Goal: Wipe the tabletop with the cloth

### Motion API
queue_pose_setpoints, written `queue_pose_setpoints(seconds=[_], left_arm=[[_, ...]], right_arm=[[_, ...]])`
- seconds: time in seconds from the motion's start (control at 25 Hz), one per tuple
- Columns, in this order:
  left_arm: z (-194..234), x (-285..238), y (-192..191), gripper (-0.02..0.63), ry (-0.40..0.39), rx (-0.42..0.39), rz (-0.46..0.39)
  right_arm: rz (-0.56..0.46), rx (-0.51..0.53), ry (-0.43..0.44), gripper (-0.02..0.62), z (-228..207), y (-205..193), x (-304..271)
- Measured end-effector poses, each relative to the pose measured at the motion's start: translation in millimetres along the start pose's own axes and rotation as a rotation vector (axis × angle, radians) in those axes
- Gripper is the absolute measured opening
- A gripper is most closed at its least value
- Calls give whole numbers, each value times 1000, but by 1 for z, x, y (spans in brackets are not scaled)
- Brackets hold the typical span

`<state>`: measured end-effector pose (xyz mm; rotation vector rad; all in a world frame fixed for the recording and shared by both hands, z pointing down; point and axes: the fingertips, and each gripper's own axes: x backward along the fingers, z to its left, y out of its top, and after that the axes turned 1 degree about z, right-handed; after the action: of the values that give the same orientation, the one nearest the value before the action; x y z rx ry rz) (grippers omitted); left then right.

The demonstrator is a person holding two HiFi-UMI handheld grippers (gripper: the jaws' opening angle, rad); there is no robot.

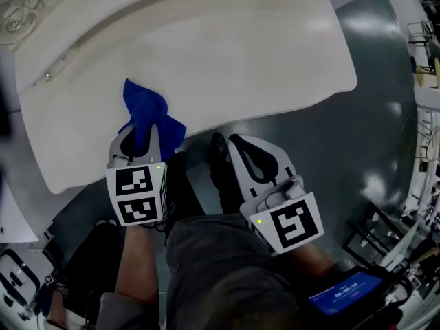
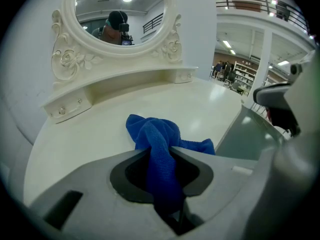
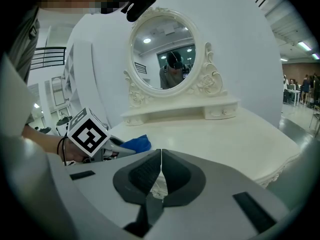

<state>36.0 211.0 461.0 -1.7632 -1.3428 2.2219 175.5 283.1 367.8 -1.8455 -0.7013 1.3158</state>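
A crumpled blue cloth (image 1: 146,113) rests on the near edge of the cream tabletop (image 1: 227,60). My left gripper (image 1: 141,141) is shut on its near end; in the left gripper view the blue cloth (image 2: 159,149) runs back between the jaws, and its bunched part lies on the tabletop (image 2: 100,134) just ahead. My right gripper (image 1: 234,145) is shut with nothing in it, off the table's front edge over the grey floor. From the right gripper view the right gripper (image 3: 160,170) points at the tabletop (image 3: 225,139), with the cloth (image 3: 136,144) at the left.
An oval mirror (image 2: 120,14) in an ornate cream frame stands at the back of the tabletop above a low shelf with small drawers (image 2: 65,106). The person's legs (image 1: 220,267) are below the front edge. Grey floor (image 1: 357,136) lies to the right.
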Motion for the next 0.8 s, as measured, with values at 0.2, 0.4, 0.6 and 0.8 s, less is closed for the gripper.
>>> queue_pose_setpoints(seconds=[0.2, 0.4, 0.6, 0.8], left_arm=[[-23, -6, 1, 92, -17, -26, -13], [-45, -9, -3, 92, -34, -31, -31], [-78, -15, -11, 94, -82, -45, -38], [-134, -6, -36, 94, -206, -27, -7]], right_arm=[[-29, 4, -6, 15, -9, -11, 15], [-37, 11, -16, 15, -15, -18, 26], [-58, 33, -11, 15, -19, -22, 33], [-93, 37, -17, 15, -15, -22, 53]])
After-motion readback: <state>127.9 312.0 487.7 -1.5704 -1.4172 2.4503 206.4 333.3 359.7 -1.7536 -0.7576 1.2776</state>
